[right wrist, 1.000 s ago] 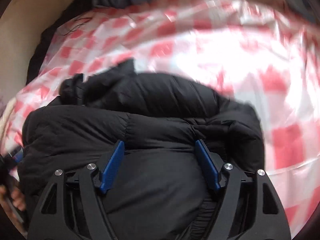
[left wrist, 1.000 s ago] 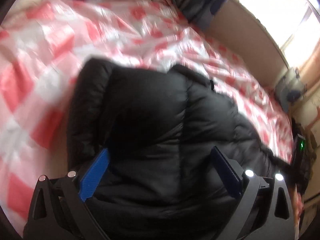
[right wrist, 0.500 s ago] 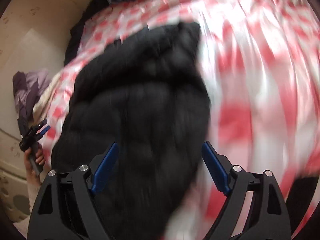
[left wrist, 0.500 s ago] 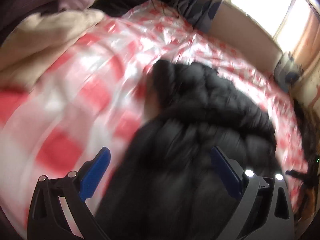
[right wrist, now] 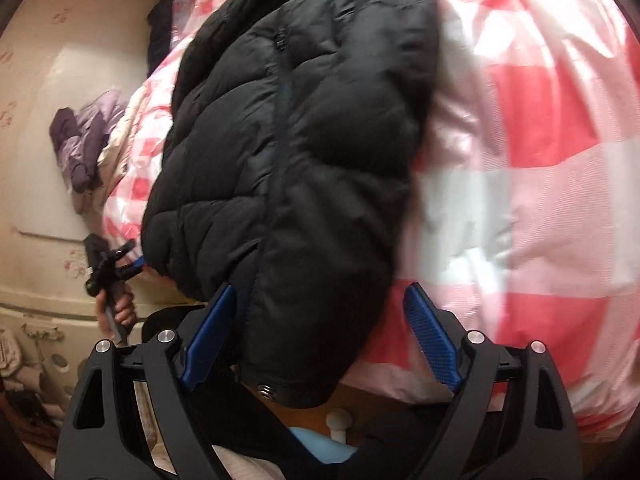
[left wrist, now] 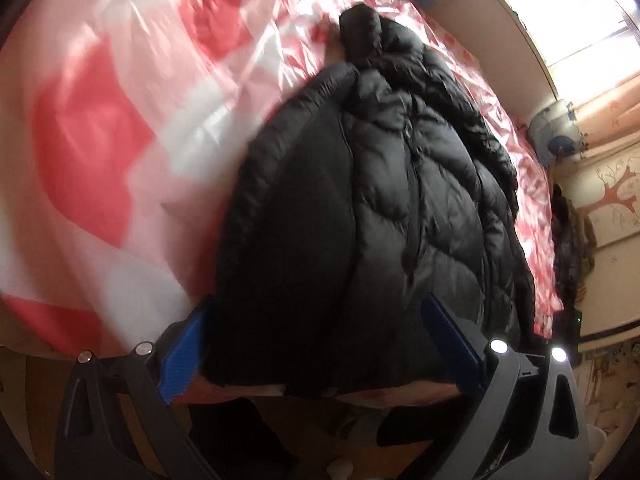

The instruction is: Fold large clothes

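Observation:
A black puffer jacket point(left wrist: 380, 200) lies lengthwise on the red-and-white checked bed cover point(left wrist: 120, 140), its hem at the bed's near edge. My left gripper point(left wrist: 316, 344) is open, its blue pads wide apart on either side of the hem's left part. In the right wrist view the jacket point(right wrist: 300, 140) stretches away with its zip up the middle. My right gripper point(right wrist: 320, 340) is open; the hem's right corner lies between its fingers and the right pad stands clear over the cover point(right wrist: 540, 160). The left gripper point(right wrist: 120, 258) shows small at the left, in a hand.
A purple garment point(right wrist: 84, 140) lies bunched at the bed's far left side by the wall. A bright window point(left wrist: 580, 8) and hanging dark clothes point(left wrist: 568, 248) are to the right. Wooden floor shows under the bed's near edge.
Both grippers have swept across the bed to the jacket's hem at the near edge. The jacket, seen crosswise before, now runs away from both cameras. The right jaws have widened a little.

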